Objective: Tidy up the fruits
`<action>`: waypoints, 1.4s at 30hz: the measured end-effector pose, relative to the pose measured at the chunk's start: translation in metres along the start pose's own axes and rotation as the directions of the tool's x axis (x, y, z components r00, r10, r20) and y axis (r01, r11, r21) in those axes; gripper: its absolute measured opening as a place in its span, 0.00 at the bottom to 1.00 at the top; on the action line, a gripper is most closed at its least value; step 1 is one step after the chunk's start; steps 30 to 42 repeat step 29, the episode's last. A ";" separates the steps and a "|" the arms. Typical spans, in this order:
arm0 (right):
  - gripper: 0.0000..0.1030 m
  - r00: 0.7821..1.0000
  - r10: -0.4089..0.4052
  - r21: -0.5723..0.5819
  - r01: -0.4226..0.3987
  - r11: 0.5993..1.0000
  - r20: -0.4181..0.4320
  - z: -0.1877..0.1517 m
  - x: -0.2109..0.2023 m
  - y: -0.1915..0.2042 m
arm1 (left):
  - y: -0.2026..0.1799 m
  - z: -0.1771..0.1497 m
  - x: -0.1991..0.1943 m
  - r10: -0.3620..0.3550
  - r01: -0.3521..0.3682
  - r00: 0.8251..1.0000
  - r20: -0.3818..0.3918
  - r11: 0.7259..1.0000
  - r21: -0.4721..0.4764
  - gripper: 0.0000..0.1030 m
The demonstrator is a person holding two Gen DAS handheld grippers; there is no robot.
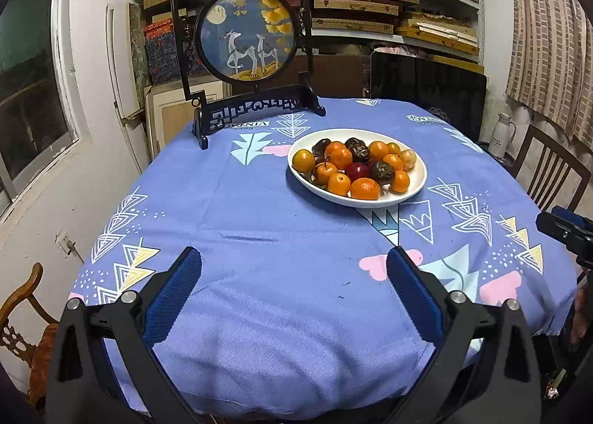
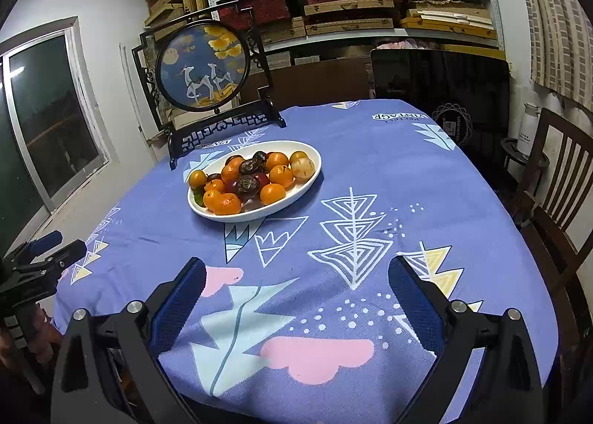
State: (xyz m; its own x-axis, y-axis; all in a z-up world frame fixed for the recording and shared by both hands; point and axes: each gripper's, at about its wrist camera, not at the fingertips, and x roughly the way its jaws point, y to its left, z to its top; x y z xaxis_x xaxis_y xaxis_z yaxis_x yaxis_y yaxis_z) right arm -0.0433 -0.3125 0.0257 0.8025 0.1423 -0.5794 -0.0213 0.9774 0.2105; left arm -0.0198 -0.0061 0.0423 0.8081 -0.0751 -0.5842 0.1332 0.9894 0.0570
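White oval plate (image 1: 417, 186) is sitting mid-table, heaping the fruits (image 1: 355, 166) together | left gripper (image 1: 294, 268) and right gripper (image 2: 296, 275) are hovering near-edge, both spread wide and empty, likely readying a pick

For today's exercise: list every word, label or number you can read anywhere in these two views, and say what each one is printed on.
"VINTAGE": white lettering on the tablecloth, seen upside down, near the far edge.
A second line beneath it: too small to read.
The same print by the ornament stand: partly hidden, upside down.
Mark on the white jug: too small to read.
Round emblem on the black panel: blurred, unreadable.
Plate and fruit: no text.
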 end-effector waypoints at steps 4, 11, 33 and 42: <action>0.96 1.000 0.000 -0.002 0.000 1.000 -0.002 0.000 0.000 0.001 | -0.001 0.000 0.000 0.010 -0.010 1.000 0.014 1.000 0.005 0.95; 0.96 1.000 0.006 0.001 -0.006 1.000 -0.008 -0.002 0.000 0.001 | -0.001 0.002 -0.002 0.021 -0.022 0.999 0.037 1.000 0.018 0.95; 0.96 1.000 0.008 -0.002 -0.008 1.000 -0.009 -0.003 0.001 -0.001 | 0.007 0.001 0.007 0.030 -0.030 1.000 -0.008 0.999 -0.016 0.95; 0.96 1.000 0.008 -0.002 -0.008 1.000 -0.009 -0.003 0.001 -0.001 | 0.007 0.001 0.007 0.030 -0.030 1.000 -0.008 0.999 -0.016 0.95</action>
